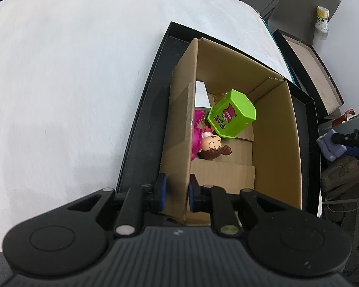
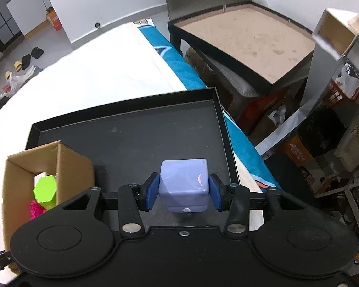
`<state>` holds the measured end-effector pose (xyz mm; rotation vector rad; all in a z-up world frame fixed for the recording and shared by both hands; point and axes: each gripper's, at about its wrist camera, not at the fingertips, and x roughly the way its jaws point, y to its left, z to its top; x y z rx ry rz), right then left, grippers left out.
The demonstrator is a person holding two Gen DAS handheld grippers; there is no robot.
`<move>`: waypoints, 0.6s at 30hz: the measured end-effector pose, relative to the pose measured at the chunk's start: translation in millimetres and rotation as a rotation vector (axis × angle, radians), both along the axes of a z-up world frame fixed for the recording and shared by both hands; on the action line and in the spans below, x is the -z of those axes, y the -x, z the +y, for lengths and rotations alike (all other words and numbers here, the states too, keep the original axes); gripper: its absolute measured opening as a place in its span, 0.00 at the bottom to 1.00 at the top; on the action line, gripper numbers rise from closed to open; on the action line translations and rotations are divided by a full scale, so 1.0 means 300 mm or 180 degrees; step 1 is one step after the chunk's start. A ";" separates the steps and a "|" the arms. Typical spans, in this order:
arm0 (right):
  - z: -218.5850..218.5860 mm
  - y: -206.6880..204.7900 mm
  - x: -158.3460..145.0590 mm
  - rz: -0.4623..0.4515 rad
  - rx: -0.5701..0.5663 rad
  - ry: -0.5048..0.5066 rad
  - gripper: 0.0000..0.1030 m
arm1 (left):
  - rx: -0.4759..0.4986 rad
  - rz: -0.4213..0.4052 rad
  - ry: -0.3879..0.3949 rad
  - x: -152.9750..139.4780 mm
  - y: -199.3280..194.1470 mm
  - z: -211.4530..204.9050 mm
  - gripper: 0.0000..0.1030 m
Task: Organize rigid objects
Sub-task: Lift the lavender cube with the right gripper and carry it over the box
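Above the tray (image 2: 131, 141), right gripper (image 2: 183, 190) holding the cube (image 2: 184, 181) pad to pad. Left gripper (image 1: 176, 191) pinches the box (image 1: 277, 129) wall, steadying it. Best practice: carry the cube level over the opening, clear of the green tub (image 1: 232, 113) and doll (image 1: 210, 146), then lower before release.

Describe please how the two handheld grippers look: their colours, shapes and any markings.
Both the left gripper and the right gripper share one design: a matte black plastic body with ribbed grooves at the centre, two large round housings bearing embossed circles, black linkage bars with silver rivets, and blue pads on the fingers. No cables, sleeves or hands are visible.
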<state>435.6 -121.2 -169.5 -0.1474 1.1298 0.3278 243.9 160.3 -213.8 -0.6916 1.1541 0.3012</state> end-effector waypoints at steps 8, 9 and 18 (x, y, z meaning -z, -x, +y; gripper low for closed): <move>0.006 0.056 -0.091 -0.0116 -0.0072 -0.0073 0.42 | 0.0013 -0.0008 0.0001 0.001 0.002 0.000 0.16; 0.009 0.062 -0.101 -0.0132 -0.0082 -0.0081 0.42 | 0.0011 -0.0003 0.0016 0.001 0.003 0.001 0.16; 0.049 0.123 -0.192 -0.0266 -0.0186 -0.0172 0.42 | 0.0027 -0.0020 0.0003 0.000 0.002 -0.002 0.16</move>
